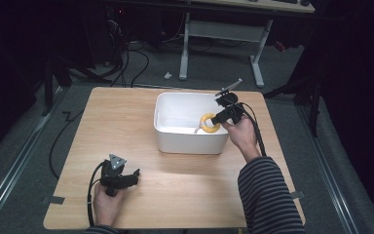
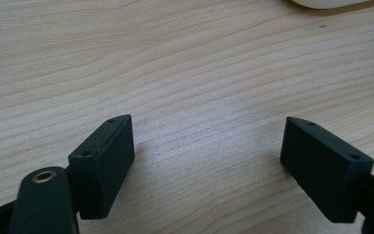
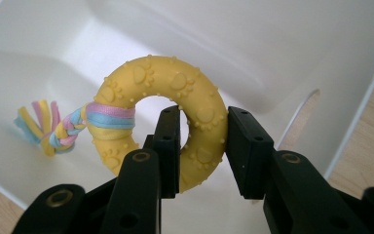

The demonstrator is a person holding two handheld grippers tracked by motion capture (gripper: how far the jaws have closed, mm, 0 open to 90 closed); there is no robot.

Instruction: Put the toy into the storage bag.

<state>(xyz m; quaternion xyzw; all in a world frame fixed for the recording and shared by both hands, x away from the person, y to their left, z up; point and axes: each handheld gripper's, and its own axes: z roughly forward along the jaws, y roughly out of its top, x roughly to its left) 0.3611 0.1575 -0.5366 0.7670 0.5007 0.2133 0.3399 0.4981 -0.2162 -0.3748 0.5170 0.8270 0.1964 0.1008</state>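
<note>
In the high view, the right gripper is seen right of centre, held over the right end of the white plastic bin with a yellow rubber ring toy clamped in it, while the left gripper is rested at lower left on the wooden table, the hand wrapped round its grip. In the left gripper view, the jaws are recorded standing wide apart over bare wood, nothing between them. In the right gripper view, the ring toy at centre frame is pinched across its right-hand band, one jaw through the hole, with a braided rope tail hanging at left above the bin's floor; it is judged light, pliable and grippy from its paw-print studs, best held across the band as now.
</note>
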